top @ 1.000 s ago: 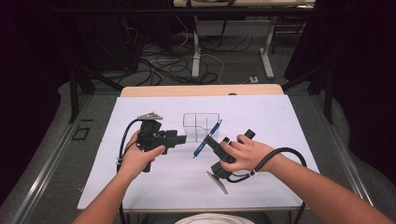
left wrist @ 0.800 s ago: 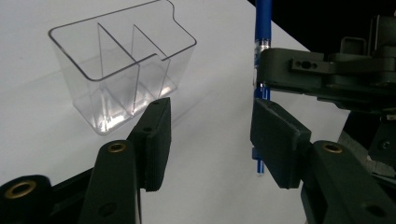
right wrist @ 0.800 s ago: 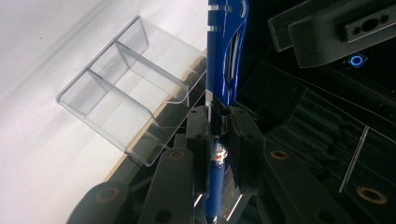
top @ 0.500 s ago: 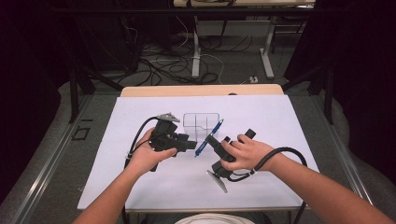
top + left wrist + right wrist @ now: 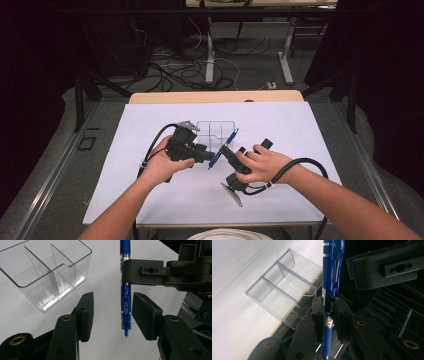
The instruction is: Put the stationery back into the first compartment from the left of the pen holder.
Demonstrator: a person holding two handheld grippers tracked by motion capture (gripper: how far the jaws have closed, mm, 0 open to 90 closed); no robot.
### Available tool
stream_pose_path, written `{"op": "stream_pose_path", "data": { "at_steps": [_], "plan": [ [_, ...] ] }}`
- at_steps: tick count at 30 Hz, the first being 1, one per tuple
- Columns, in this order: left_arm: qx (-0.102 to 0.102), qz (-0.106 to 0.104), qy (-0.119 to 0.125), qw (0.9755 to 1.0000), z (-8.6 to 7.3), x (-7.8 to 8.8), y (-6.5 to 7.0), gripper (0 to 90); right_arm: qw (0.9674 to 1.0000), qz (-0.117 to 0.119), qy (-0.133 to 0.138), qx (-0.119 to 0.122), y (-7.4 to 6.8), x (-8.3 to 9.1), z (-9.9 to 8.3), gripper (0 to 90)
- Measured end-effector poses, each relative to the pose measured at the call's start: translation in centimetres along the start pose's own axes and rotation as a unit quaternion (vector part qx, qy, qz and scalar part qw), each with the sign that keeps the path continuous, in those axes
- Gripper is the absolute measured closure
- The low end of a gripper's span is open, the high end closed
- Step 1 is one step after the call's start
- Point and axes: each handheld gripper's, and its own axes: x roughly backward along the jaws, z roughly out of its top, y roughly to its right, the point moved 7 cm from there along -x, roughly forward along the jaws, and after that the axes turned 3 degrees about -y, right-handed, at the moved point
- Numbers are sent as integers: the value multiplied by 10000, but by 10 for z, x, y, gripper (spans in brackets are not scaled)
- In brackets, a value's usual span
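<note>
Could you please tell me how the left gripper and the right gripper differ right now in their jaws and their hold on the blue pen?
The right gripper is shut on the blue gel pen, clamping its barrel; the left gripper holds nothing, its black pads standing apart on either side of the pen's lower end without touching it. The left gripper's jaws have just been closing, while the right gripper's remain tight. Both are black two-jaw tools, hand-held above the white table sheet, beside the clear plastic divided organiser.
</note>
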Motion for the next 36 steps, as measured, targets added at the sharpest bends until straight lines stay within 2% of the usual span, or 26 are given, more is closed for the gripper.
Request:
{"op": "stream_pose_path", "data": {
  "at_steps": [1,10,15,16,19,21,25,26,27,30,31,34,36],
  "plan": [
    [-47,24,-23,10000,0,0,-1,526,10000,-9,6,0,0,0,0,794],
    [-16,70,-223,9997,2,-7,0,566,10000,-23,43,7,0,-2,2,794],
    [-40,29,-376,9993,1,-13,1,587,9999,-47,89,77,2,-3,4,794],
    [6,1,-431,9991,1,-15,3,594,9999,-35,88,96,1,-3,5,793],
    [-53,0,-553,9985,0,-20,4,613,9999,-44,89,106,1,-3,7,793],
    [-22,-12,-562,9984,0,-24,6,639,9999,-67,120,93,2,-3,8,793],
    [-140,-19,-675,9976,1,-26,8,748,9999,-54,82,116,3,-3,8,793],
    [-117,13,-680,9976,2,-26,9,777,9999,-57,81,120,3,-3,7,793],
    [-151,95,-692,9974,3,-26,9,784,9999,-64,91,112,4,-4,7,795],
    [-126,120,-679,9975,5,-25,9,787,9999,-56,74,67,4,-4,5,788],
    [-138,161,-654,9976,5,-25,8,788,9999,-74,73,58,5,-4,5,775],
    [-105,265,-616,9977,8,-24,4,790,9997,-162,147,-68,9,-4,4,656],
    [-53,332,-492,9982,10,-23,0,790,9998,-146,81,-60,11,-3,3,632]
  ]
}}
